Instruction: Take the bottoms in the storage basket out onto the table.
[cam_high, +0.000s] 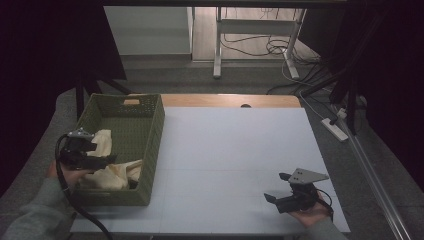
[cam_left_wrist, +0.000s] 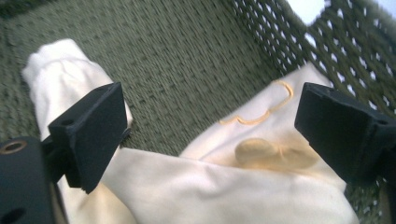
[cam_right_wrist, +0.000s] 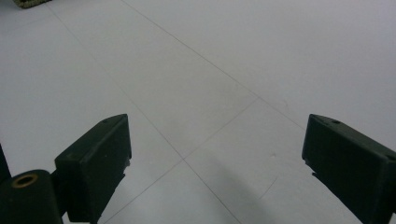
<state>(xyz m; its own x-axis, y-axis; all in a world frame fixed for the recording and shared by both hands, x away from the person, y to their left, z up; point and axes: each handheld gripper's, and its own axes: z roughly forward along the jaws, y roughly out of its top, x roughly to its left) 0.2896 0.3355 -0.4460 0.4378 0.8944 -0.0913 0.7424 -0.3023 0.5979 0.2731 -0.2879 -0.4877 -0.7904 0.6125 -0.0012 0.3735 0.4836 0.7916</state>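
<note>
You're working at a table (cam_high: 235, 150) with a pale top, grey floor (cam_high: 165, 80) around it. Behind, a white desk frame (cam_high: 255, 25) is standing over tangled cables (cam_high: 272, 47), and it's pretty dark on both sides.

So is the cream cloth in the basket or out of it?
In: the cloth lies crumpled on the basket floor, walls around it.

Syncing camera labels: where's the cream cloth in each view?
High view: cream cloth lies in the green basket, lower left, under the left gripper.
Left gripper view: it spreads across the lower frame between the open jaws.
Right gripper view: not in it.
Shared landmark: the basket's green weave.
</note>
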